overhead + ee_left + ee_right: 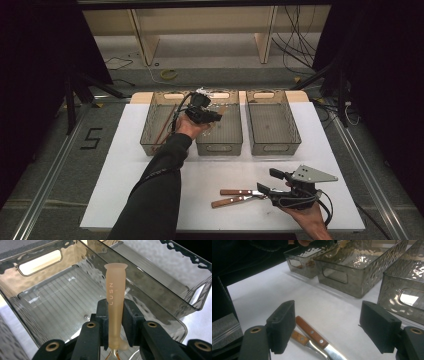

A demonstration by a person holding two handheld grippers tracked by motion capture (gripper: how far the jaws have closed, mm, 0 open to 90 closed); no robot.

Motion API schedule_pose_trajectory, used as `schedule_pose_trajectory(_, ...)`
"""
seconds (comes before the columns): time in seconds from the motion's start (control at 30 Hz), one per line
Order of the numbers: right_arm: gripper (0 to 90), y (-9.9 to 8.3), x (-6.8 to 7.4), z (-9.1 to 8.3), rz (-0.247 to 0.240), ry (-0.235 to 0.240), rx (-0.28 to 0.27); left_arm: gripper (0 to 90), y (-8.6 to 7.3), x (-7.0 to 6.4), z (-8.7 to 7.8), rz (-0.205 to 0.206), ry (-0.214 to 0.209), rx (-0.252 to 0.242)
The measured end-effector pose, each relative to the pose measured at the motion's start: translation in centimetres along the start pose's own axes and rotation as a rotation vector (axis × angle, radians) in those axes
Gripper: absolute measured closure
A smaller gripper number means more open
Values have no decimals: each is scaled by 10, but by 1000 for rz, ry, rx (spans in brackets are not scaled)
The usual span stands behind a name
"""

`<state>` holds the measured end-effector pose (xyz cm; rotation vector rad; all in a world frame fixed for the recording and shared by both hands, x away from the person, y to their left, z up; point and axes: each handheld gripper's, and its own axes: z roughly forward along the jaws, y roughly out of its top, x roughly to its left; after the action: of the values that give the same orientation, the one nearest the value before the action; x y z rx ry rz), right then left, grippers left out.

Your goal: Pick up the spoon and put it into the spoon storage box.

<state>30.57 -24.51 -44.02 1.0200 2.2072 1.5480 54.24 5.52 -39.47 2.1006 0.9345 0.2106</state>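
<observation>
While the left gripper (115, 322) pinches a translucent peach handle (115, 302) above the middle bin (220, 131), the right gripper (332, 327) is spread over two wooden-handled knives (240, 197) on the table (200, 175).

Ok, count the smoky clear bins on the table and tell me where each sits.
3, in a row at the table's far side: the left bin, the middle bin under the left gripper, and the right bin. None looks hidden.
</observation>
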Motion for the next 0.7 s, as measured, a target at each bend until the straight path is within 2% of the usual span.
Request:
schedule_pose_trajectory(0.43, 296, 0, 0, 0, -1, 0, -1, 740, -5, 0, 8, -6, -5, 47)
schedule_pose_trajectory(0.7, 296, 0, 0, 0, -1, -1, 0, 518, -3, 1, 2, -32, -8, 51)
